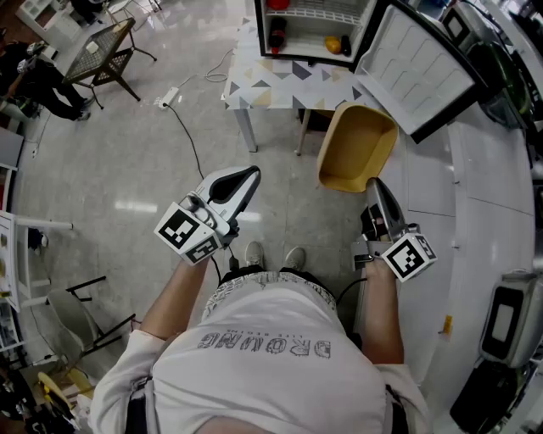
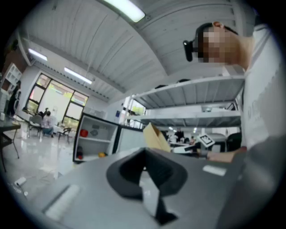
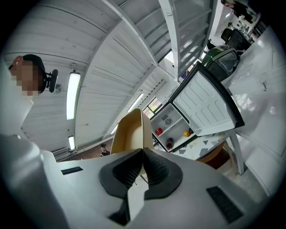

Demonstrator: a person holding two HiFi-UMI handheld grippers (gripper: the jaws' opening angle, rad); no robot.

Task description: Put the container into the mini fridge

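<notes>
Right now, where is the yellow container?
Right of centre in the head view, the yellow container is clamped by its rim in the right gripper, short of the table that carries the open mini fridge.

Table [image 1: 280,85] w/ triangle-print top at top centre, white legs. Power strip [image 1: 167,97] on floor to its left; black cable [image 1: 188,140] runs from strip toward centre. Wicker chair [image 1: 106,52] top left, person [image 1: 38,78] in dark clothes just beside it. White counter [image 1: 496,203] along right edge, w/ black-screened device [image 1: 502,322] lower right & small yellow tag [image 1: 446,325] near it. Black folding frame [image 1: 93,301] on floor lower left. Left gripper view: ceiling light [image 2: 127,10] overhead, big windows [image 2: 56,96] far left, seated ppl [image 2: 44,120] below them. Right gripper view: long lamp [image 3: 72,96] on ribbed white ceiling
</notes>
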